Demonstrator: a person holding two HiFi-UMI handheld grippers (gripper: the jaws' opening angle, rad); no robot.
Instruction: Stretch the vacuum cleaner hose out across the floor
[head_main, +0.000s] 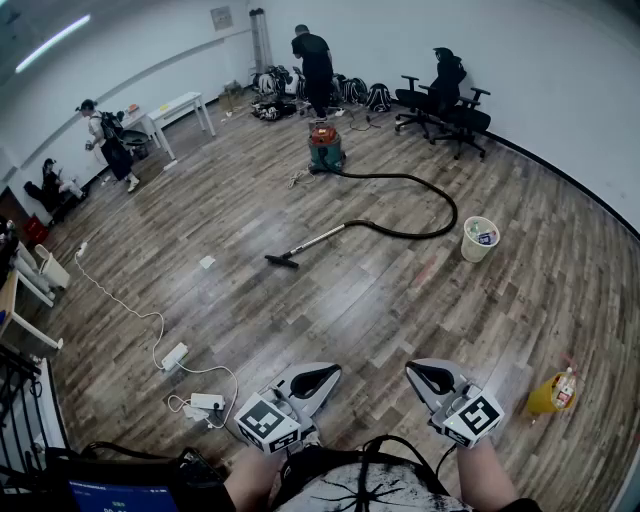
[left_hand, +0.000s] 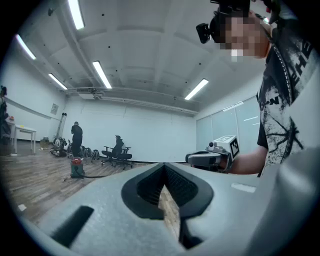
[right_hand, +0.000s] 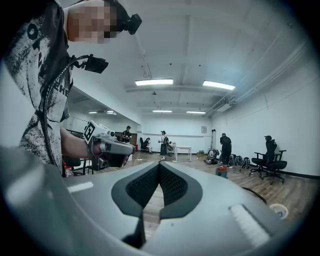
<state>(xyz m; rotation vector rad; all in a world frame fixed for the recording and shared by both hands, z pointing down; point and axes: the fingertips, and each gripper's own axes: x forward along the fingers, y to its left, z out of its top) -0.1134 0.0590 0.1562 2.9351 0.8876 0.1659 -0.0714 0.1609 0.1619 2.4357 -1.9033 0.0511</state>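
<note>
- Head view: the hose lies far off, looping right from the vacuum. Its wand runs near-left, nozzle nearest. The left gripper and right gripper are well apart from it.
- Left gripper view: jaws together, holding nothing.
- Right gripper view: jaws together, holding nothing. Best approach, I judge: walk up, grip the wand end and pull away from the vacuum.
</note>
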